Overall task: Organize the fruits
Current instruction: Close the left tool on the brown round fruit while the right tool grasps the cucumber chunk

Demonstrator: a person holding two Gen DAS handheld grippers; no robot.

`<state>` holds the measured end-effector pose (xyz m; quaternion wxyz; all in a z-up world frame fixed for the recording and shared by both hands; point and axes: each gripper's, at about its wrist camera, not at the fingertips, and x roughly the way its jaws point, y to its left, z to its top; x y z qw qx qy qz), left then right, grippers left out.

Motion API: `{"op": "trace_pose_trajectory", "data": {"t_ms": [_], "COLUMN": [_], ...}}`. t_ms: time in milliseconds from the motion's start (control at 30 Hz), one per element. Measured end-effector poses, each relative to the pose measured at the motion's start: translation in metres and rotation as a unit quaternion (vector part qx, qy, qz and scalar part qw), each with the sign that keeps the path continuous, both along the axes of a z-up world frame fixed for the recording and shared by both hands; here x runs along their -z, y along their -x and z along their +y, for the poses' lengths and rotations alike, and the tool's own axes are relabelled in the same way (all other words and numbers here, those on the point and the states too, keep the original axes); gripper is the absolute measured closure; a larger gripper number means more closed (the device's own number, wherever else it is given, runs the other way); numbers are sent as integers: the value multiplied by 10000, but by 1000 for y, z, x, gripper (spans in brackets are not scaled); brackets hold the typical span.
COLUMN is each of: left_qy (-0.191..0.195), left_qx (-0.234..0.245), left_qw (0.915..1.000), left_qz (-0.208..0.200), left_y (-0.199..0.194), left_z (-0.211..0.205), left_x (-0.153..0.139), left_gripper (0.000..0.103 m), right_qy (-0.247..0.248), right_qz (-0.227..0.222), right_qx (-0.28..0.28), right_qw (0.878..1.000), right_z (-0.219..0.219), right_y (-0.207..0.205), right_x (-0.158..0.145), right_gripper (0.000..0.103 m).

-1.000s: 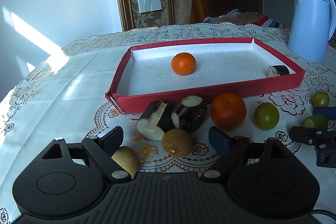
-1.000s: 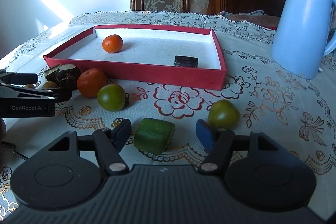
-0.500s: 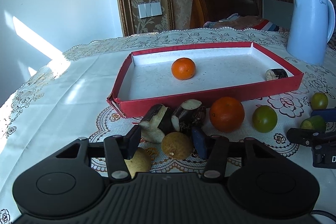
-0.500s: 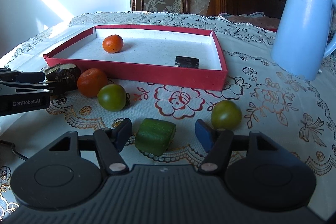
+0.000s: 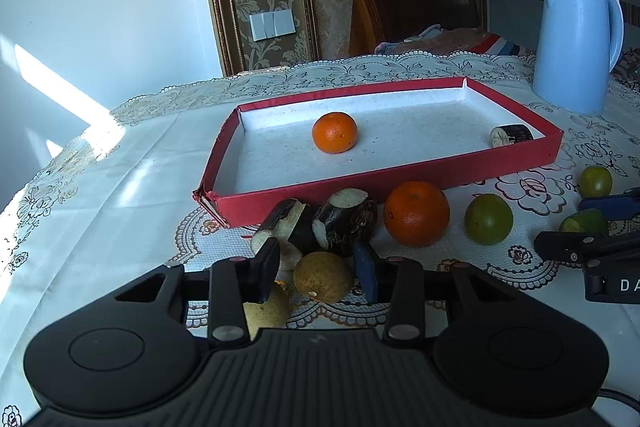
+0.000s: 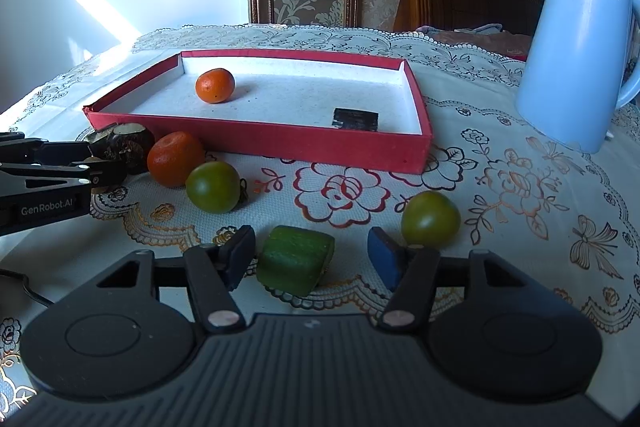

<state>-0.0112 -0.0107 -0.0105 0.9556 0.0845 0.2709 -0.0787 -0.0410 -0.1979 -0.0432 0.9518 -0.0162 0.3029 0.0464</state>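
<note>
**Left wrist and right wrist: both tools closing around fruit**

Left wrist view: my left gripper [image 5: 318, 273] is narrow and closing, with the round tan-brown fruit [image 5: 323, 277] between its black and blue fingers; the pads look to be at its sides, though I cannot tell how firmly they press. A paler yellowish fruit [image 5: 266, 311] lies just left of the black finger. Beyond sit two dark-skinned cut pieces with white flesh [image 5: 316, 221], a large orange [image 5: 416, 213] and a green round fruit [image 5: 488, 219], all just outside the shallow red cardboard tray [image 5: 400, 179]. Inside the tray lie a small orange [image 5: 334, 132] and a dark cut piece [image 5: 511, 135].

Right wrist view: my right gripper [image 6: 312, 259] stands fairly wide and is closing, its pads apart from the green cut chunk [image 6: 295, 259] between them. Another green round fruit [image 6: 430, 219] rests just beyond the blue finger. A pale blue kettle [image 6: 576, 55] stands right of the tray.
</note>
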Motion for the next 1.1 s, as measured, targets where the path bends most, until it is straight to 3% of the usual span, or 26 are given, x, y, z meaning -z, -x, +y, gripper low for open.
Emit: {"op": "trace_pose_trajectory", "data": {"t_ms": [33,133,367,1100], "left_qy": [40,56,72,263], "left_qx": [18,23,15,-1], "left_qw": [10000,10000,10000,9996], "left_qz": [5,10,0,-59], "left_y": [0,-1,0,3], "left_z": [1,2,3,10], "left_x": [0,0,-1,-4], "left_gripper": [74,74,75,75], "right_qy": [2,17,103,-32], "right_qz": [-1,-16,-89,-208], "right_qx": [2,-5,-126,-28], "right_qw": [10000,10000,9998,9998], "right_z": [0,1,6,1], "right_y": [0,1,3,7], "right_x": [0,0,-1,-4], "right_gripper": [45,48,69,76]}}
